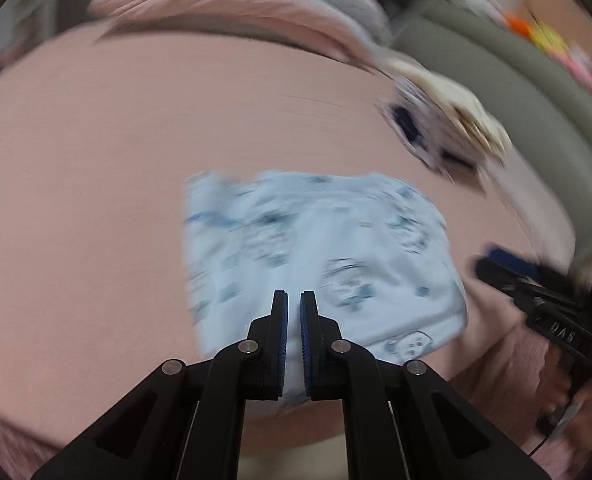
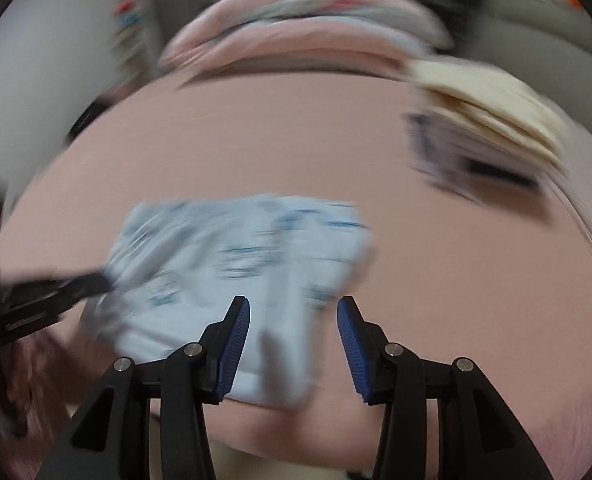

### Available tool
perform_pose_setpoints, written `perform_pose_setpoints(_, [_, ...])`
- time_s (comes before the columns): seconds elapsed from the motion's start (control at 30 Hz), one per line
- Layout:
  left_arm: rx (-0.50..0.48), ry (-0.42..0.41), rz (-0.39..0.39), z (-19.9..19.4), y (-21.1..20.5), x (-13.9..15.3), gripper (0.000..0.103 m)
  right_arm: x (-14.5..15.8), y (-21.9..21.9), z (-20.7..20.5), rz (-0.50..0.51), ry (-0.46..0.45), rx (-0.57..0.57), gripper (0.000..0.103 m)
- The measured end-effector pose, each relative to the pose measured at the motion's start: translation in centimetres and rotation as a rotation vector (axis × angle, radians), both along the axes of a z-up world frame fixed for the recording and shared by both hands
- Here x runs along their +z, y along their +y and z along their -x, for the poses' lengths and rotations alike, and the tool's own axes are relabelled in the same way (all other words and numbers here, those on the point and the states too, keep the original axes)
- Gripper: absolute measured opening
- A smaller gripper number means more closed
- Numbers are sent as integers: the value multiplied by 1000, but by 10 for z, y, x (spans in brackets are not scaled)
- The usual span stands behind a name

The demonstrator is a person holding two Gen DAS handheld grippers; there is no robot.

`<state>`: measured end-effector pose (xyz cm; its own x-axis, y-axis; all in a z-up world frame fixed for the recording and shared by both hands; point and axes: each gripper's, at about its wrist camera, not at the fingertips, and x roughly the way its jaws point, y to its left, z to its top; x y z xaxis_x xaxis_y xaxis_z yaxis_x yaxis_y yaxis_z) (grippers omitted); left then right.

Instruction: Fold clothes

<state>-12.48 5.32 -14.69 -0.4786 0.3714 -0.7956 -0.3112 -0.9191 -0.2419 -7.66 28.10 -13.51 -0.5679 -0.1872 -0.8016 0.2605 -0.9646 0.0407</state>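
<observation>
While the pink surface point(image 1: 95, 152) fills most of both views, your light blue printed garment point(image 1: 320, 256) lies folded flat near its middle, a stack of folded clothes point(image 2: 492, 120) well apart at the far right. Your left claw point(image 1: 293, 300) is pressed together — nothing pinched. Your right claw point(image 2: 293, 312) stands spread above the garment's near edge — blur hides contact.

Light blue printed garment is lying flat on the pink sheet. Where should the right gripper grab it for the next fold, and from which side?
Judging by its flat pose, take the light blue garment at its near right corner, from above and the near side. The right gripper is open just over that edge.
</observation>
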Motion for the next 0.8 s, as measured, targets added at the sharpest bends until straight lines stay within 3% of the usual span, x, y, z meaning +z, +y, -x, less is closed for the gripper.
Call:
perform_pose_setpoints(0.1, [-54, -9, 91, 17, 22, -13, 5, -32, -24, 18, -123, -56, 92, 44])
perform_pose_setpoints(0.17, [-26, -39, 158, 25, 6, -23, 5, -41, -11, 23, -109, -74, 73, 42])
perform_pose_setpoints(0.2, [7, -55, 154, 29, -6, -25, 5, -38, -1, 22, -70, -77, 54, 42])
perform_pose_setpoints(0.3, [166, -67, 41, 35, -50, -15, 5, -25, 26, 18, -32, -50, -41, 47])
perform_pose_setpoints(0.4, [125, -3, -99, 39, -57, 3, 5, -10, 28, 22, 65, -27, -25, 48])
perform_pose_setpoints(0.5, [-51, 53, -54, 40, -14, 8, 5, -7, -2, 37, 20, -14, 55, 49])
perform_pose_setpoints(0.57, [-151, 36, 17, 42, 12, -4, 5, -20, -25, 52, -23, -69, 128, 49])
perform_pose_setpoints(0.67, [-135, -13, 105, 64, 21, -28, 5, -43, -31, 80, -66, -122, 124, 48])
perform_pose_setpoints(0.8, [-40, -29, -11, 80, 2, -24, 5, -28, -19, 96, 44, -60, 30, 51])
